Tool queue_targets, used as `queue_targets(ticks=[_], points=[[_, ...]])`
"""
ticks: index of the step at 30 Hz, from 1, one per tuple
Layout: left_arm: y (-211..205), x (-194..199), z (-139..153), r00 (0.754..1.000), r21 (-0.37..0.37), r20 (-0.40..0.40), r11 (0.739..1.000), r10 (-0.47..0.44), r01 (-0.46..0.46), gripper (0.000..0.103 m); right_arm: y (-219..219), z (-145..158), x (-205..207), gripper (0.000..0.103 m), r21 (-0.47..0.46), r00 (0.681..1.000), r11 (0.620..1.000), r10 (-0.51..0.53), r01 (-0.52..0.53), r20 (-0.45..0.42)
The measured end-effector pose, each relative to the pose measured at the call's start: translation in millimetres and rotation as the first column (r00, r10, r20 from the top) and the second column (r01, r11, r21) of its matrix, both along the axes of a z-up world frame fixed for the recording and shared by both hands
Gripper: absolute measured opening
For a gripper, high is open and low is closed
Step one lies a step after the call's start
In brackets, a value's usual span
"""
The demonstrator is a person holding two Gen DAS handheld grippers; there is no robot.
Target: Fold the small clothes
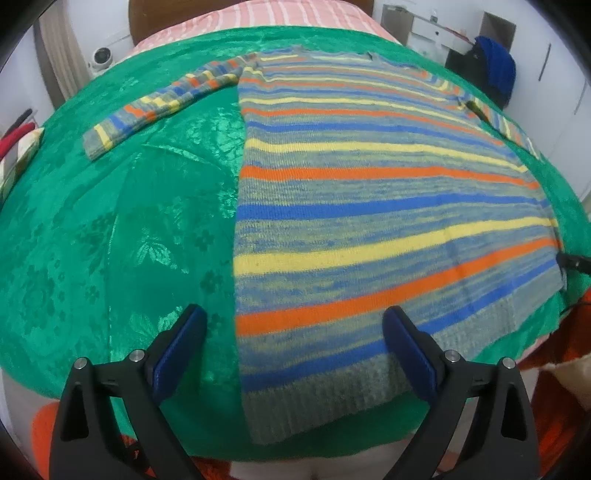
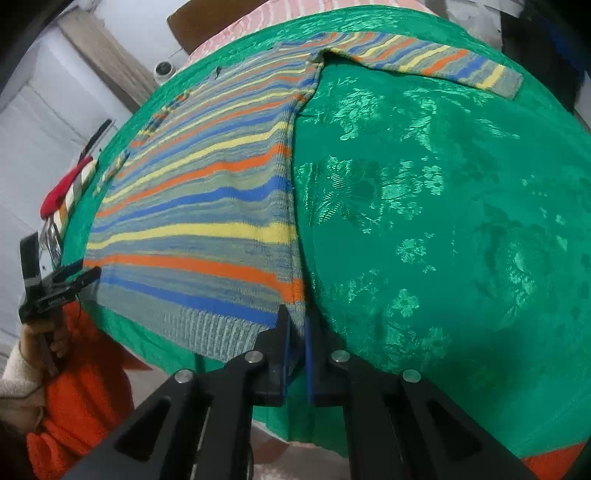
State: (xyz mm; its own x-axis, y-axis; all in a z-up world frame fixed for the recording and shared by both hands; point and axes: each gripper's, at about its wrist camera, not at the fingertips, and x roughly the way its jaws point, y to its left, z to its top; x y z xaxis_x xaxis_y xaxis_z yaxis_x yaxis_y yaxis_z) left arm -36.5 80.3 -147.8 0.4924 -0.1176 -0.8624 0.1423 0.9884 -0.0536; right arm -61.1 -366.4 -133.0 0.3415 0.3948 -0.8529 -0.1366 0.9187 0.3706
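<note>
A striped knit sweater (image 1: 369,206) in blue, yellow, orange and grey lies flat on a green cloth (image 1: 129,221), both sleeves spread out. My left gripper (image 1: 295,325) is open, hovering just above the sweater's bottom-left hem corner, fingers apart either side of its left edge. In the right wrist view the sweater (image 2: 199,221) lies to the left, and my right gripper (image 2: 297,325) is shut on its bottom-right hem corner. The left gripper (image 2: 70,280) shows there at the far left edge. One sleeve (image 2: 436,59) stretches to the upper right.
The green cloth (image 2: 443,221) covers a bed with pink striped bedding (image 1: 258,14) beyond. A red-handled object (image 2: 62,188) lies at the left edge. A white camera (image 1: 101,55) stands behind. A blue garment (image 1: 495,66) hangs at the back right. Orange fabric (image 2: 81,398) is below.
</note>
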Motion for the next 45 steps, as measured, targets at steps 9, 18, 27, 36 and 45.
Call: queue_targets(ticks=[9, 18, 27, 36, 45], points=[[10.7, 11.1, 55.0, 0.983, -0.155, 0.174, 0.987, 0.064, -0.037, 0.101, -32.8, 61.8, -28.3, 0.079, -0.131, 0.947, 0.982, -0.09, 0.136, 0.307], [171.8, 116.3, 64.9, 0.918, -0.27, 0.152, 0.909, 0.367, -0.319, 0.1, -38.1, 51.7, -11.2, 0.079, -0.056, 0.934, 0.975, -0.188, 0.214, 0.304], [235.8, 217.2, 17.8, 0.879, -0.321, -0.067, 0.825, 0.471, -0.466, 0.058, -1.9, 24.2, -13.7, 0.079, -0.136, 0.959, 0.983, -0.079, 0.12, 0.271], [229.4, 236.9, 15.9, 0.834, -0.027, 0.005, 0.834, 0.551, -0.551, 0.002, -17.2, 27.1, -13.2, 0.079, -0.154, 0.949, 0.973, -0.122, 0.172, 0.291], [189.3, 189.2, 49.3, 0.846, -0.015, 0.116, 0.852, 0.521, -0.523, 0.092, -32.0, 31.7, -8.7, 0.079, -0.125, 0.933, 0.965, -0.183, 0.23, 0.309]])
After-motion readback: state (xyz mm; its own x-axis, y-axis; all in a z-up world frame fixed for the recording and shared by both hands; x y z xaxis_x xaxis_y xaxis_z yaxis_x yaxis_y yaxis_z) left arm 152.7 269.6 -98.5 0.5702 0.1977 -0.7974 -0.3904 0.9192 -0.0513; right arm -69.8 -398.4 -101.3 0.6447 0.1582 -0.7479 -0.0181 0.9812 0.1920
